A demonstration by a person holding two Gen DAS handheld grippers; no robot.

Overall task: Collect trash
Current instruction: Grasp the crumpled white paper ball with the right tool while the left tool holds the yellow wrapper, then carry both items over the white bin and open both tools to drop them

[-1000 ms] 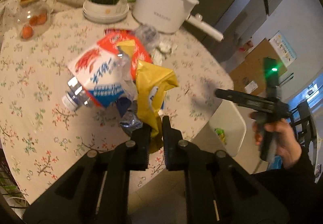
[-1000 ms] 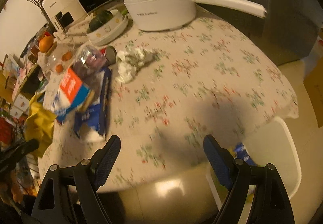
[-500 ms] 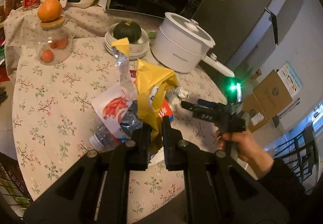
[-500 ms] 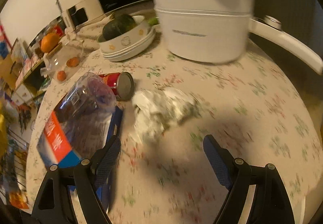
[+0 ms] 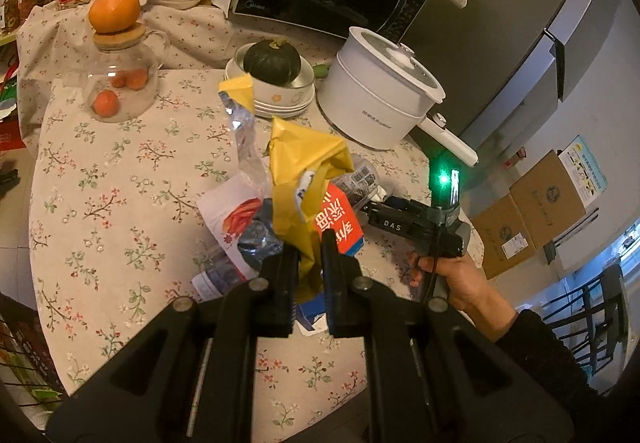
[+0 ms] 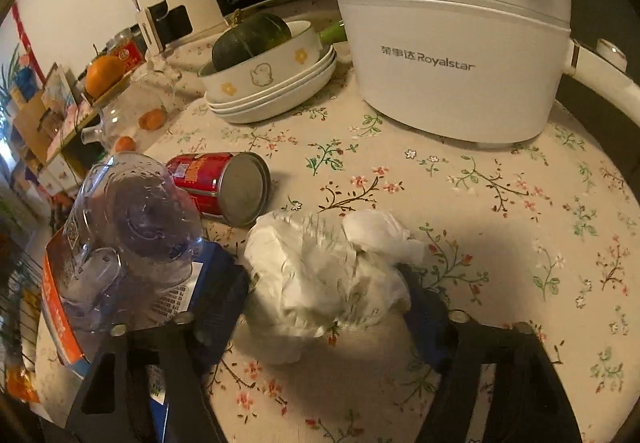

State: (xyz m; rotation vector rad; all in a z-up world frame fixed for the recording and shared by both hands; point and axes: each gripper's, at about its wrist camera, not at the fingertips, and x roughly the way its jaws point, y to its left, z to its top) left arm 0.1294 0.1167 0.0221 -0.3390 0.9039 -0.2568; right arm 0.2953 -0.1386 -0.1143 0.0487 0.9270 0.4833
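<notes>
My left gripper (image 5: 310, 263) is shut on a crumpled yellow wrapper (image 5: 298, 179) and holds it above the table. Under it lie a squashed plastic bottle with a white, red and blue label (image 5: 232, 221) and other packets. My right gripper (image 6: 320, 315) is open, its fingers on either side of a crumpled white tissue (image 6: 324, 275) on the tablecloth. To its left are a clear squashed bottle (image 6: 132, 223) and a red can (image 6: 216, 185) lying on its side. The right gripper also shows in the left wrist view (image 5: 372, 211).
A white Royalstar pot (image 6: 452, 39) with a long handle stands behind the tissue. Stacked plates with a dark green squash (image 6: 252, 39) are beside it. A glass jar topped by an orange (image 5: 116, 67) is far left. Microwave and air fryer stand at the back.
My right gripper has moved in across the table until its open fingers straddle the tissue. My left gripper has lifted and drawn back with the yellow wrapper.
</notes>
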